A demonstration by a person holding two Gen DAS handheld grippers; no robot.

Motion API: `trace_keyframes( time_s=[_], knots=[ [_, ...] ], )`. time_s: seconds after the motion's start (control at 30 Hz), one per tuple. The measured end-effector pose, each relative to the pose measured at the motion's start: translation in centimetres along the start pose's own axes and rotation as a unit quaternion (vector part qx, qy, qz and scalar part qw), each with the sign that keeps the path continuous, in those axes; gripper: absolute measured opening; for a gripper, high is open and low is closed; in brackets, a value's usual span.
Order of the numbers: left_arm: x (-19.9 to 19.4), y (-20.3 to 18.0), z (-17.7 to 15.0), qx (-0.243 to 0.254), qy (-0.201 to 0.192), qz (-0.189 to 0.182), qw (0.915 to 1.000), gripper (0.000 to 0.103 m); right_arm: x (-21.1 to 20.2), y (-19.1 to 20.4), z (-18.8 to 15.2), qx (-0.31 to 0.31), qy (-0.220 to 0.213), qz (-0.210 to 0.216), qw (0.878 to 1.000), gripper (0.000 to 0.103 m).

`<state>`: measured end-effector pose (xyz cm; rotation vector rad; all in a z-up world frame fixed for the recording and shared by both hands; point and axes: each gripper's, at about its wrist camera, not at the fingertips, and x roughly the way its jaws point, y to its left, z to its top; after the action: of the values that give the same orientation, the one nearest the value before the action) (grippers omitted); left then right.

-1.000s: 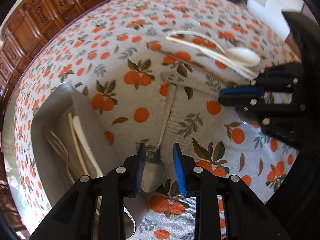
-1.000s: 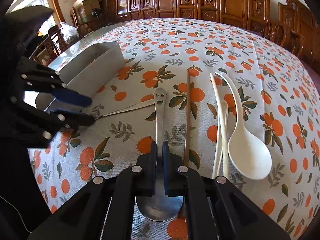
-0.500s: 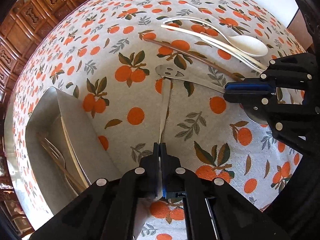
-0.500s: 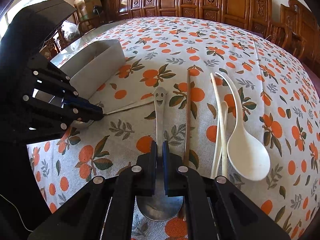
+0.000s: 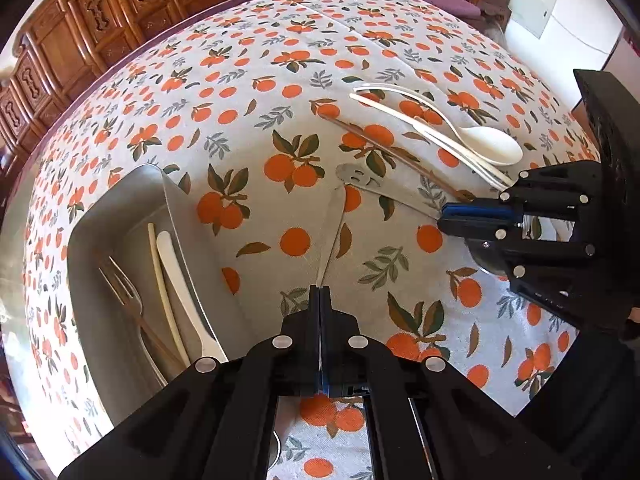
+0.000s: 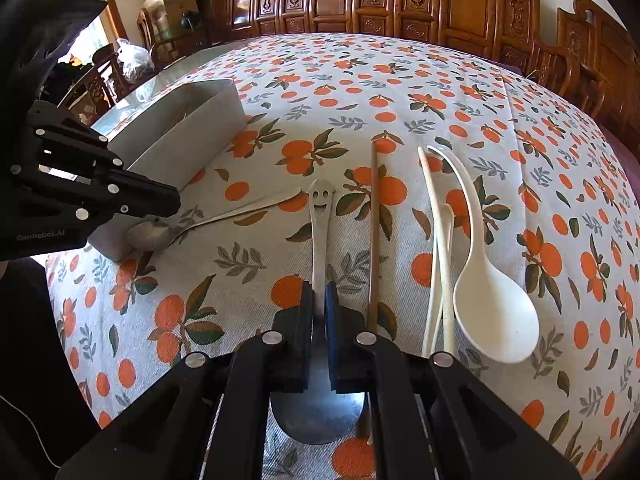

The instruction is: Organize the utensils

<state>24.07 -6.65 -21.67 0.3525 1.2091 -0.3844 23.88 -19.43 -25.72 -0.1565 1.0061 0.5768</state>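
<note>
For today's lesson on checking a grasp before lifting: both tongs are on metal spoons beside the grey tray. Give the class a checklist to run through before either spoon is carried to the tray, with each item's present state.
1. Left tongs shut on the plain metal spoon, near its bowl: ok.
2. Right tongs shut on the smiley-handled spoon: ok.
3. The two spoon handles apart, so neither drags the other: cannot tell; their tips lie very close.
4. Grey tray has room beside the fork and white utensils already in it: ok.
5. Wooden chopstick free of the right tongs: cannot tell; it runs right alongside them.
6. White ladle spoon out of the way: ok.
</note>
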Motion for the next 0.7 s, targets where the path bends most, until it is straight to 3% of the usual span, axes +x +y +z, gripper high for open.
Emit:
trace_keyframes(
  time_s=[0.17, 0.27, 0.47, 0.7],
  knots=[
    [1.0, 0.1, 0.5, 0.016, 0.021, 0.018, 0.9995, 0.000, 0.1, 0.7, 0.1, -0.022, 0.001, -0.020, 1.000, 0.008],
    [1.0, -0.1, 0.7, 0.027, 0.027, 0.020, 0.9991, 0.009, 0.2, 0.8, 0.2, -0.021, 0.001, -0.024, 0.999, 0.009],
    [1.0, 0.1, 0.5, 0.034, 0.040, 0.024, 0.9983, 0.012, 0.6, 0.9, 0.7, -0.029, 0.003, -0.031, 0.999, 0.009],
    [1.8, -0.7, 0.5, 0.054, 0.062, 0.027, 0.9962, 0.023, 0.5, 0.5, 0.6, -0.010, 0.008, -0.017, 1.000, 0.007]
  ],
)
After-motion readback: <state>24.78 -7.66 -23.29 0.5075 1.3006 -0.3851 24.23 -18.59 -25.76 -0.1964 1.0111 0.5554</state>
